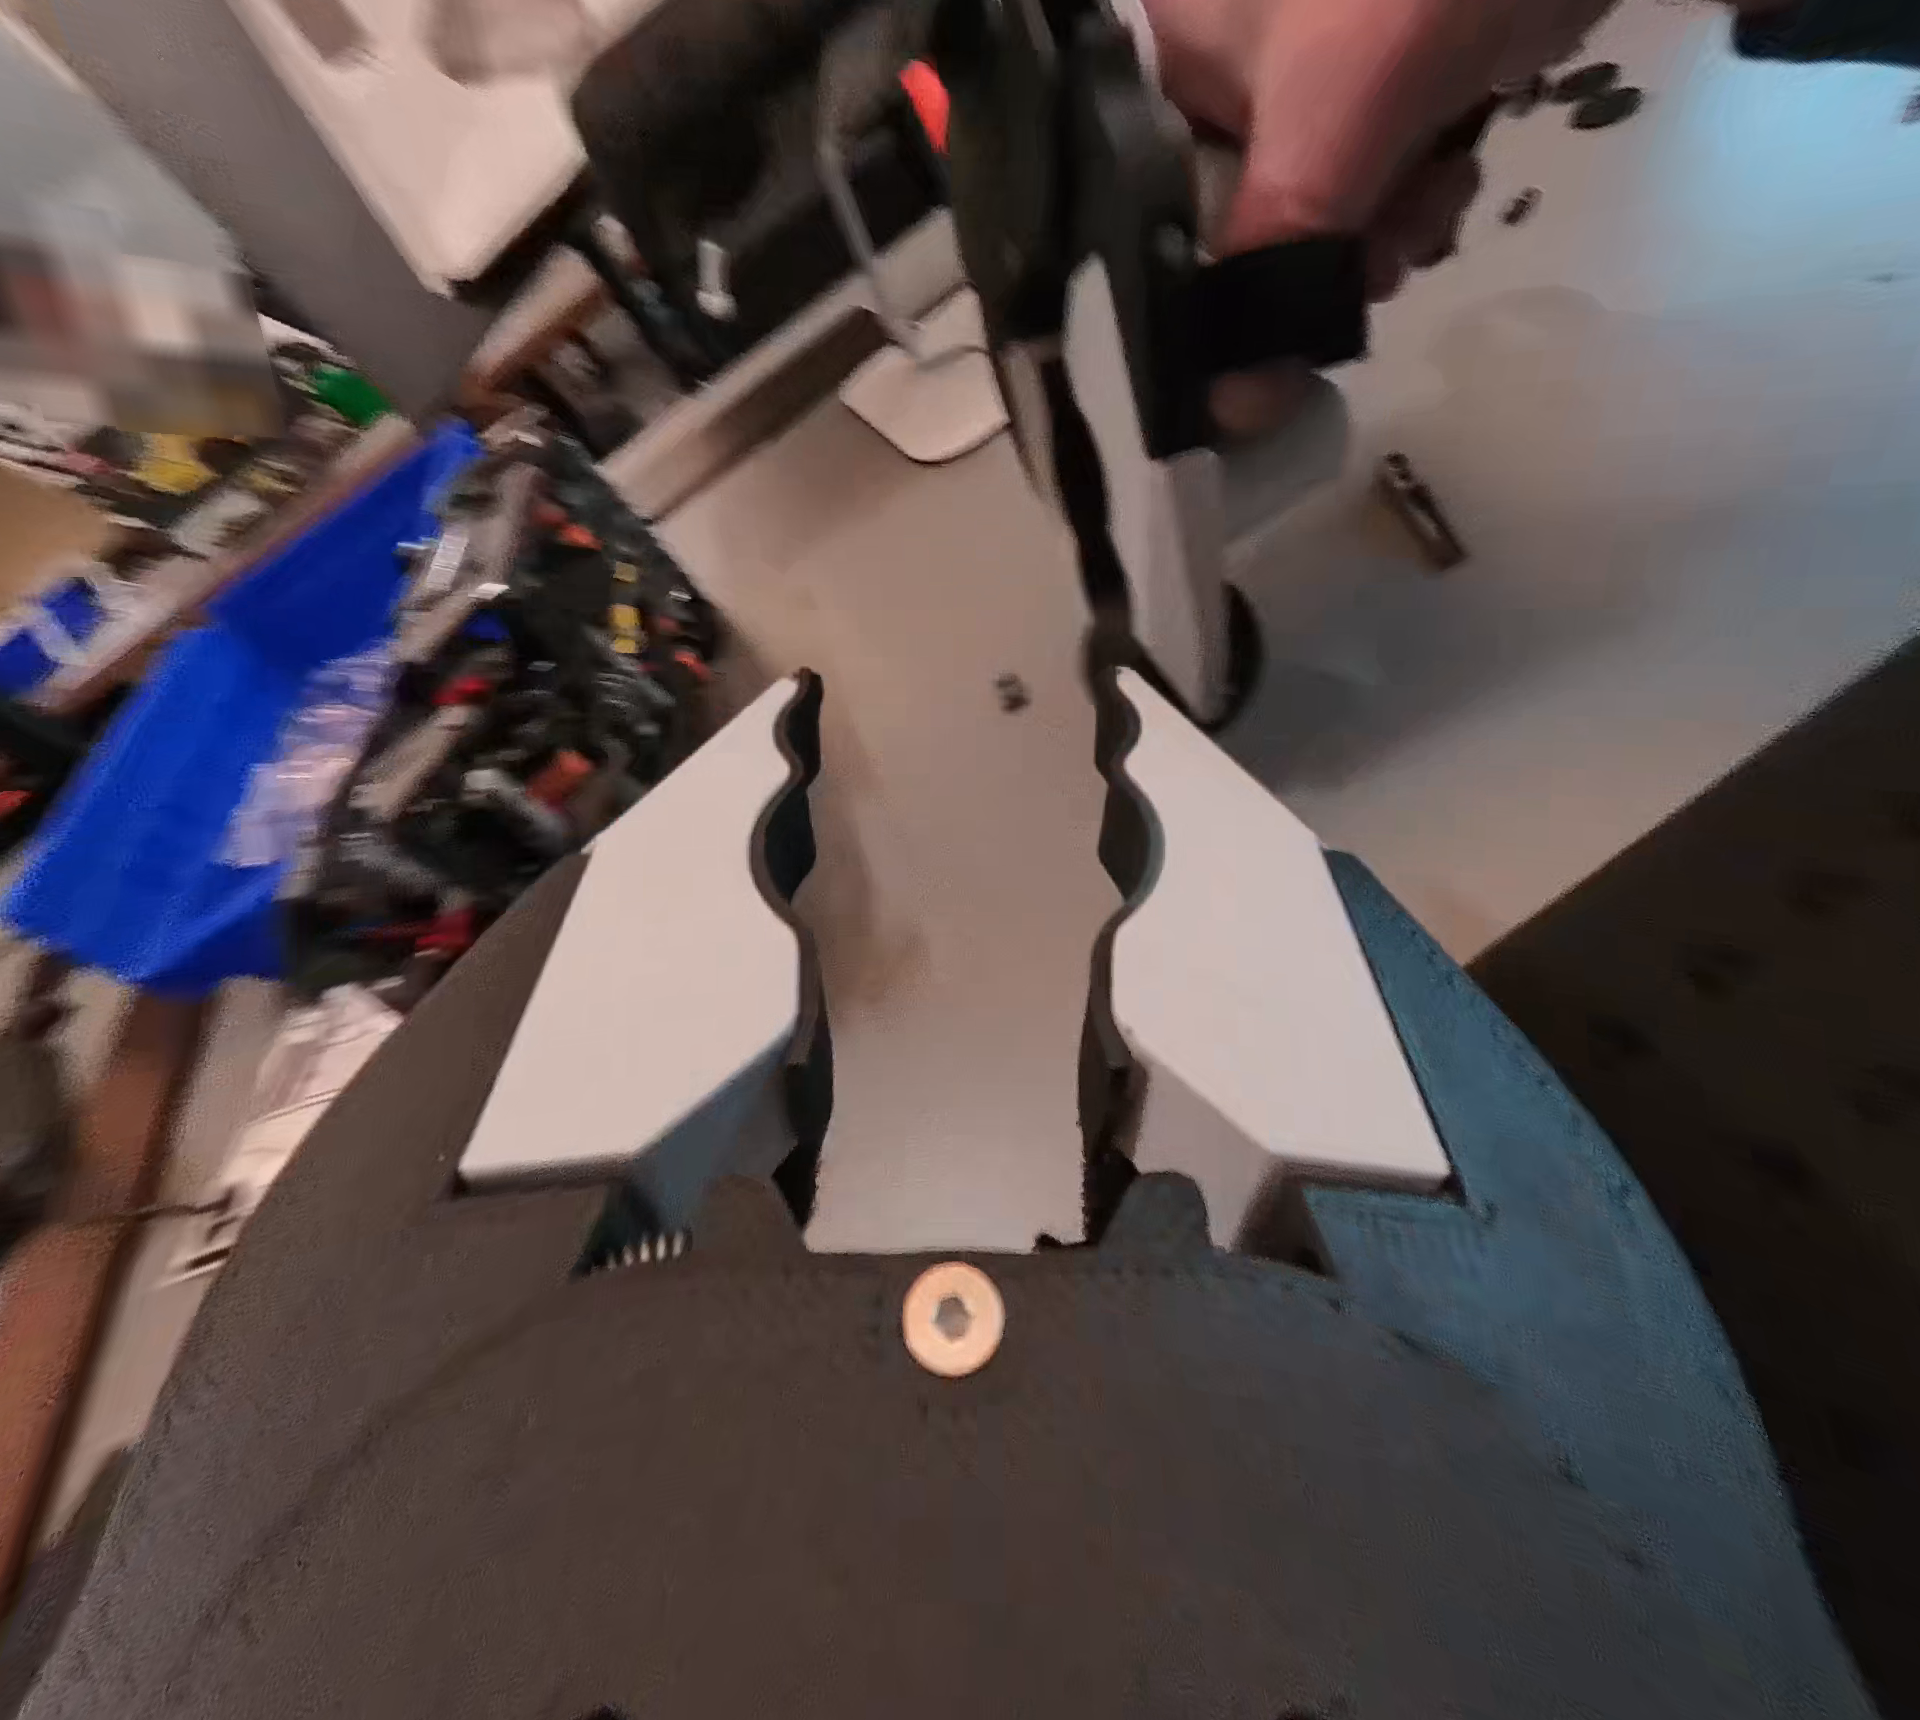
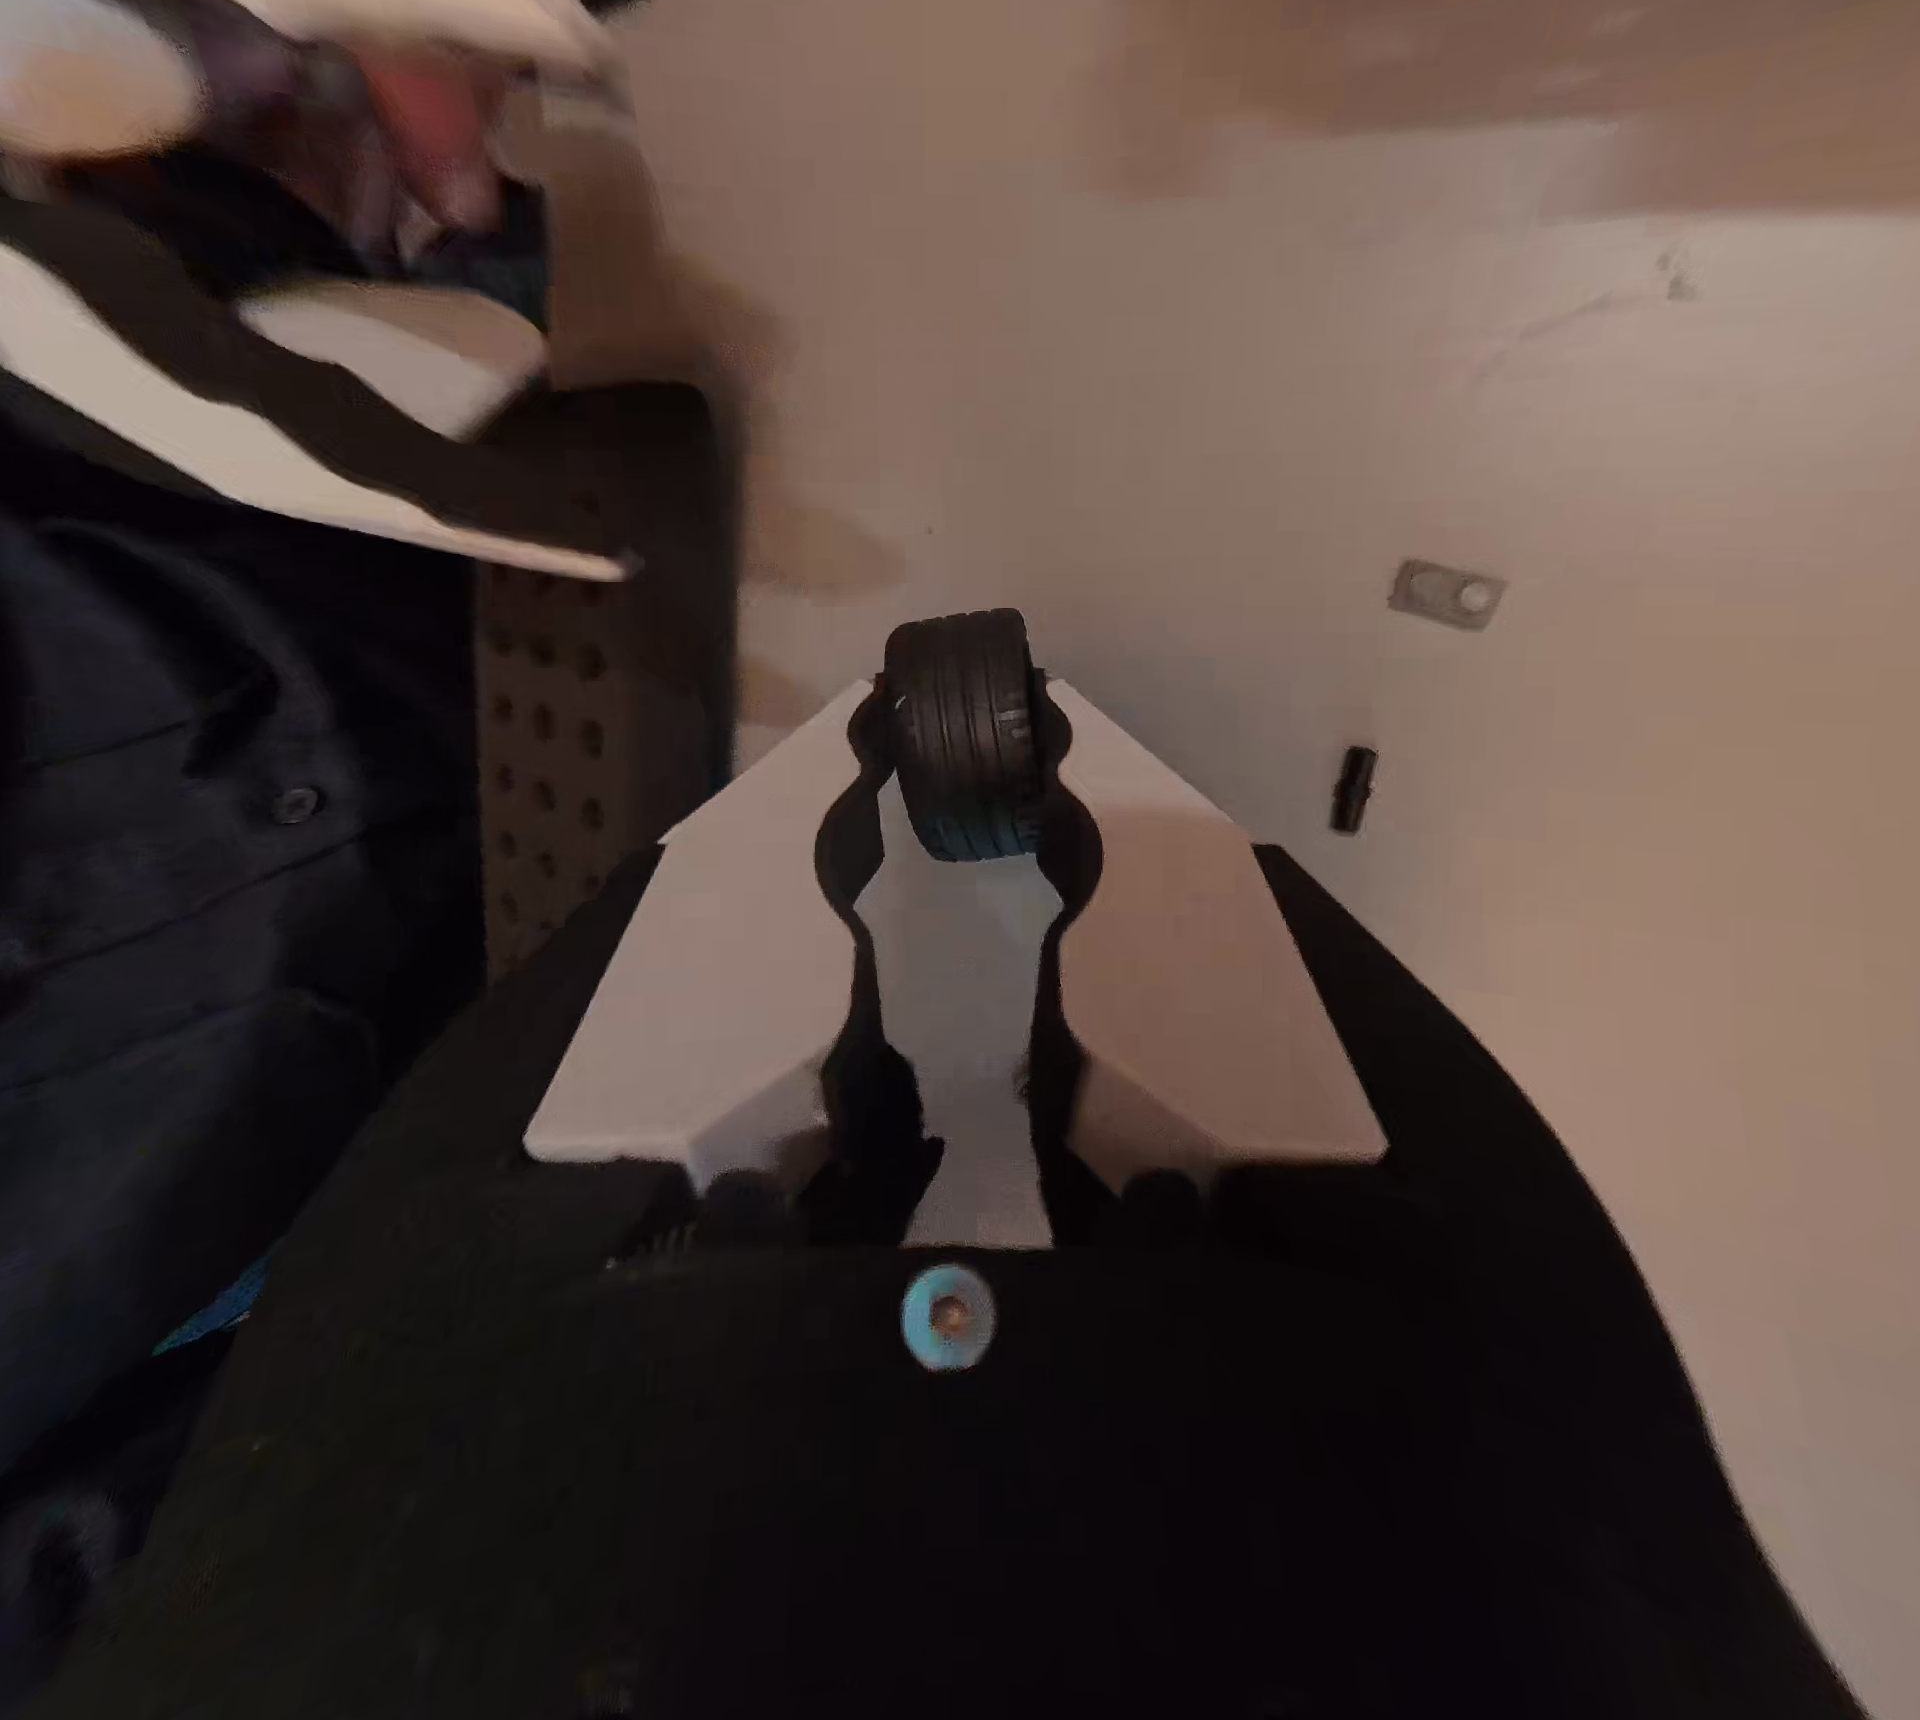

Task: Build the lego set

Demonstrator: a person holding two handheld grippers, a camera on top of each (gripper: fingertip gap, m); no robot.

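My right gripper (image 2: 961, 694) is shut on a small black rubber tyre (image 2: 966, 740), held upright between its fingertips above the white table (image 2: 1351, 320). In the left wrist view the right gripper (image 1: 1153, 631) comes down from a hand, and the tyre's edge (image 1: 1244, 662) shows just right of my left fingertips. My left gripper (image 1: 961, 694) is open and empty, close above the table. It shows blurred at the upper left of the right wrist view (image 2: 540, 465).
A grey lego piece (image 2: 1446, 595) and a black pin (image 2: 1354, 787) lie right of the tyre. A tiny dark piece (image 1: 1010, 691) lies between my left fingers. A dark perforated mat (image 1: 1714, 995) borders the table. Blue bins (image 1: 208, 735) stand left.
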